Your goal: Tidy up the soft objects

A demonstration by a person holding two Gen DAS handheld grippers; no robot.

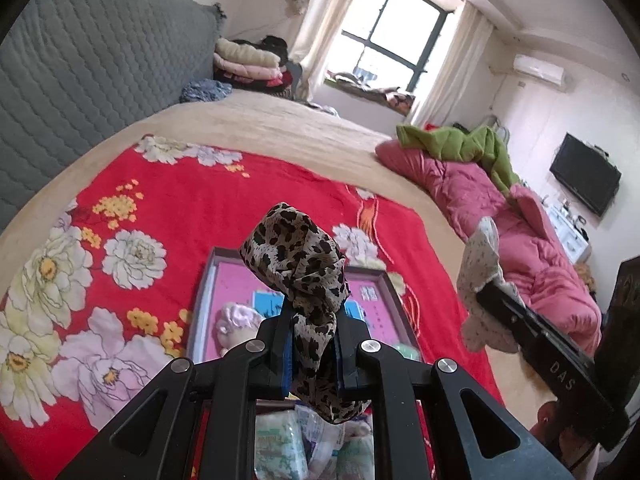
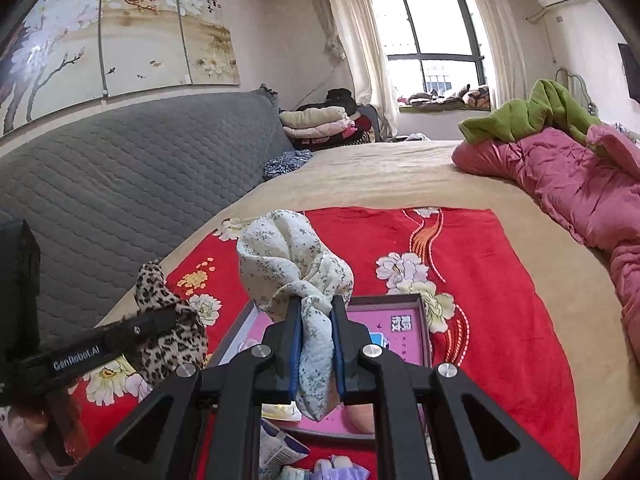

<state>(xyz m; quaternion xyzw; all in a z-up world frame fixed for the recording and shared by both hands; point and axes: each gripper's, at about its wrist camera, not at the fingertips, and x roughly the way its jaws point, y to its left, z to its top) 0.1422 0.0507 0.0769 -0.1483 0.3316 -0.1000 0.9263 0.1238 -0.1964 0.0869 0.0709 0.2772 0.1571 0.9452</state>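
box [image 1: 208, 280] contents mostly hidden behind left gripper [image 1: 313, 344] clamping leopard scarf [image 1: 296, 256]

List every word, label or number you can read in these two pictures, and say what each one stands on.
"DAS": on the black body of the right gripper, seen from the left wrist.
"GenRobot.AI": on the black body of the left gripper, seen from the right wrist.
Dark characters on the wall painting: too small to read.
Print on the pink inside of the box: blurred, unreadable.
Print on the packets below: unreadable.
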